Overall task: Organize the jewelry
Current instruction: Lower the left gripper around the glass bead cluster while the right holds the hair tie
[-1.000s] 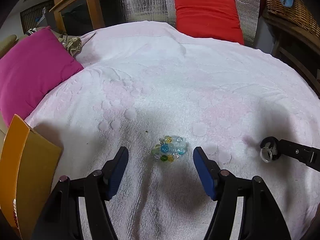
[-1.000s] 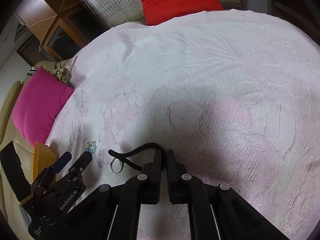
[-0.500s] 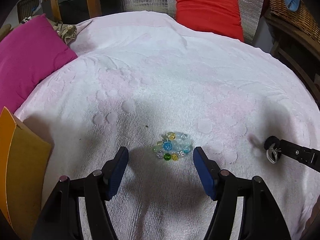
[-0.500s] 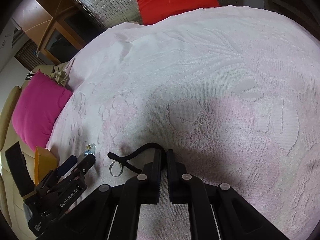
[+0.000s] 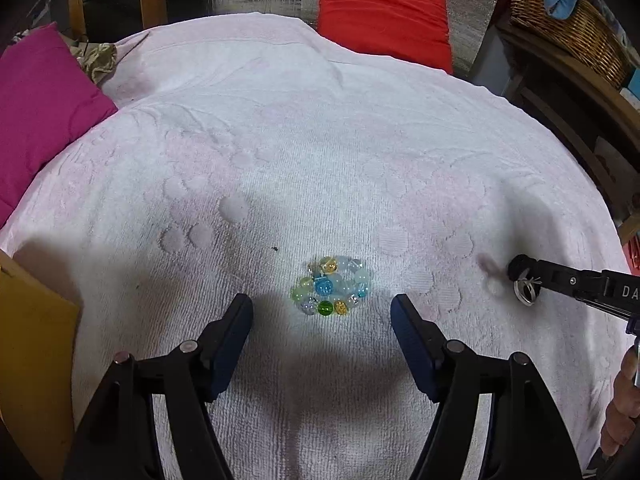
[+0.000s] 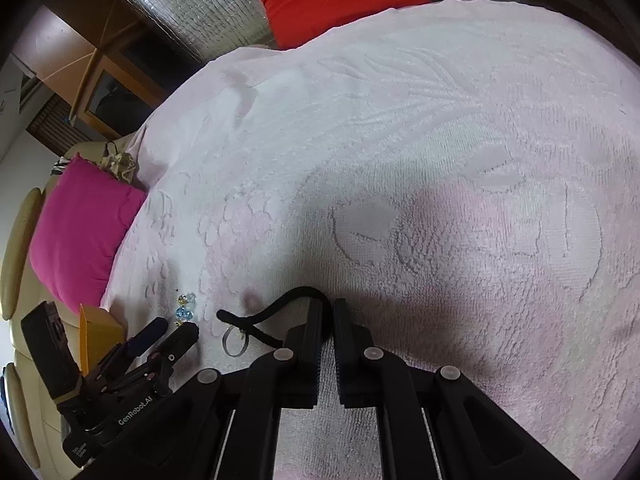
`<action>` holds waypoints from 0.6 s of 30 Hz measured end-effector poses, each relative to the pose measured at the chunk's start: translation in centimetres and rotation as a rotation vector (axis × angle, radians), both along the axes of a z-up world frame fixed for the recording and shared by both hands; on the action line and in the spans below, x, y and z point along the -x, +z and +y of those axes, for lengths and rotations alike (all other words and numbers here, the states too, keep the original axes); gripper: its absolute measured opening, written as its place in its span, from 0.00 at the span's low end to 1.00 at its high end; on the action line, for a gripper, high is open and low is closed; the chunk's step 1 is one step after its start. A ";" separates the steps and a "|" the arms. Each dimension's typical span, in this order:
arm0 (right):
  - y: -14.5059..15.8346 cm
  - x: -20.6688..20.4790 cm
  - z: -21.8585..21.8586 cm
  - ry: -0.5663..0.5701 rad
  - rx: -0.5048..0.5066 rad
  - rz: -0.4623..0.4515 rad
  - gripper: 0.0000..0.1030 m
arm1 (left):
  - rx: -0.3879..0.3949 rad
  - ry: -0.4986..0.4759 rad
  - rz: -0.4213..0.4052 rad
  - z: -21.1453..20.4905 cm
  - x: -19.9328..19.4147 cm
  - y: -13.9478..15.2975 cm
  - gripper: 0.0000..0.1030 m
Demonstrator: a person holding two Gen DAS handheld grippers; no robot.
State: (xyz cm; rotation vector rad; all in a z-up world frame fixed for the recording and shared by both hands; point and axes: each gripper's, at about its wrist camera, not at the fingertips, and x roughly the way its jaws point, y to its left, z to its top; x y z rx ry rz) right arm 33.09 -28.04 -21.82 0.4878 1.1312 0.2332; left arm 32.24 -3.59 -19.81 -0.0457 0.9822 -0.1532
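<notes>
The beaded bracelet [image 5: 331, 286], a little heap of shiny round glass beads in blue, green and yellow, lies on the soft, bumpy pink towel [image 5: 320, 160] right ahead of the left gripper [image 5: 322, 320], whose blue fingers [image 5: 236, 320] are wide apart on each side of it. The right gripper [image 6: 328, 320] is farther off, its fingers pressed together on a thin black cord [image 6: 276, 308] with a silver ring [image 6: 234, 340].

- Your towel [image 5: 320, 160] is looped terry cloth, rough and matt, with a raised pattern.
- Your bead bracelet [image 5: 331, 286] looks like glossy, see-through glass or plastic.
- The ring [image 6: 234, 340] has a shiny metal look.
- The cord [image 6: 280, 304] looks matt black.
- Your cushions [image 5: 384, 8] are smooth matt fabric.
- The basket [image 5: 568, 20] is woven wicker.
</notes>
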 end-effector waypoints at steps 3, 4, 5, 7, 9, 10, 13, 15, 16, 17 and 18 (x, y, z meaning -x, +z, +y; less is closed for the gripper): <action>0.0 0.0 0.0 0.003 0.002 -0.003 0.08 | -0.014 0.000 -0.012 -0.2 0.1 -0.1 0.69; 0.0 0.0 -0.1 0.003 0.000 -0.003 0.08 | -0.018 -0.002 -0.017 -0.2 0.1 0.0 0.68; 0.0 0.0 -0.1 0.004 -0.002 -0.003 0.08 | -0.018 -0.009 -0.021 -0.3 0.1 0.0 0.59; 0.0 0.1 -0.2 0.005 -0.004 -0.003 0.08 | 0.005 -0.020 -0.023 -0.5 0.1 0.0 0.42; 0.0 0.1 -0.2 0.004 -0.005 -0.004 0.08 | 0.017 -0.038 -0.025 -0.7 0.0 0.1 0.28; 0.0 0.1 -0.2 0.004 -0.005 -0.005 0.08 | 0.019 -0.045 -0.027 -0.8 0.0 0.1 0.24; 0.0 0.2 -0.1 0.004 0.002 -0.006 0.08 | 0.022 -0.071 -0.032 -1.2 0.2 0.2 0.17; 0.1 0.2 0.0 0.005 0.009 -0.008 0.08 | 0.026 -0.088 -0.034 -1.5 0.4 0.3 0.17; 0.1 0.2 0.1 0.005 0.013 -0.009 0.08 | 0.028 -0.093 -0.034 -1.6 0.5 0.3 0.17; 0.1 0.2 0.1 0.004 0.014 -0.009 0.08 | 0.027 -0.102 -0.036 -1.7 0.7 0.4 0.17; 0.1 0.2 0.2 0.004 0.015 -0.009 0.08 | 0.025 -0.108 -0.036 -1.9 0.8 0.5 0.17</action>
